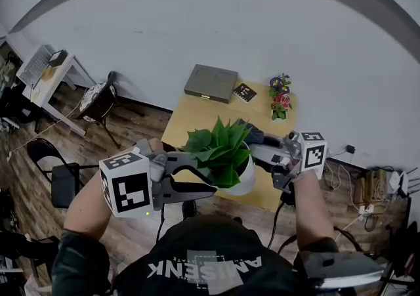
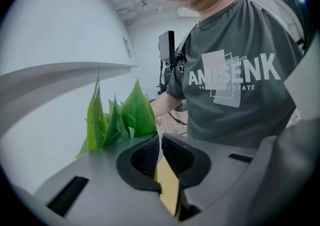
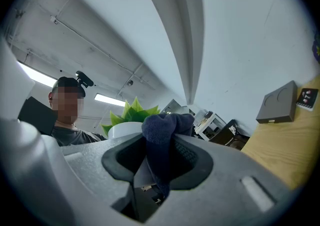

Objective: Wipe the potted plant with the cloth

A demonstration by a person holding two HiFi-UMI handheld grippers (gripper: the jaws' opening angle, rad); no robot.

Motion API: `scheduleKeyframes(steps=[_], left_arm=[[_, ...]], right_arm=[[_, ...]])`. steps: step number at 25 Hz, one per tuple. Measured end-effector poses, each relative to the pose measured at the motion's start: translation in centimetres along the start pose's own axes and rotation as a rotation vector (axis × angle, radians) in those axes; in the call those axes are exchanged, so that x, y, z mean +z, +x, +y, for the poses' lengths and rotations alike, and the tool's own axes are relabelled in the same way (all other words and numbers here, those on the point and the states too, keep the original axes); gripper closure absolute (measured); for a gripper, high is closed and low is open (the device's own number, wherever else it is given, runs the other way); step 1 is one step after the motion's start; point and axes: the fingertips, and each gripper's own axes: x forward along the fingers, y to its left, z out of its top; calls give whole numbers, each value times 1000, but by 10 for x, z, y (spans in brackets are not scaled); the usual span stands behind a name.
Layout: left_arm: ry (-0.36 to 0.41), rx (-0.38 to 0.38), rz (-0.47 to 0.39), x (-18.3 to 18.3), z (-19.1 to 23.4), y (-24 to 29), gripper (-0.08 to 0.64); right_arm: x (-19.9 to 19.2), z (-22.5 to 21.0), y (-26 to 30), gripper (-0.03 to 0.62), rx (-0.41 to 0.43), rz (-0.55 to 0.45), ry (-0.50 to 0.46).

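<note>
On the wooden table (image 1: 190,117), a flat grey case (image 1: 211,83), a small flower pot (image 1: 280,99) and a black card (image 1: 245,92) sit at the far side. The potted plant (image 1: 223,153) stands upright at the near edge, leaves pointing up. The left gripper (image 2: 160,150) has its fingers pinched on a thin edge of the plant, and the right gripper (image 3: 162,152) has its fingers clamped on the dark blue cloth (image 3: 161,130) just right of the leaves.

Bright green leaves (image 1: 220,150), plain white pot (image 1: 246,184). Dark navy cloth (image 3: 162,135). Yellow-tan wooden table (image 1: 190,117). Flat grey box (image 1: 210,83). Purple-and-red flowers (image 1: 280,94). Grey left gripper (image 2: 160,151) and right gripper (image 3: 162,157), black pads (image 2: 144,159). White cube (image 1: 126,184), black square markers. Brown plank floor (image 1: 131,124).
</note>
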Motion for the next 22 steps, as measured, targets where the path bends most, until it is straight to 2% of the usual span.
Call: scheduleKeyframes(steps=[5,14,18,22], left_arm=[[9,-8,-13,-13,7,3,540],[-27,-64,-77,-43,39,1,540],[-89,-111,-101,-47,49,9,540],[-145,-109,-132,-49,62,14,540]], right_arm=[[4,1,-9,459,-65,-39,-28],[19,-5,-21,459,-330,-98,-157],[24,-3,-25,458,-427,-105,-221],[28,0,-31,459,-550,-147,-287]])
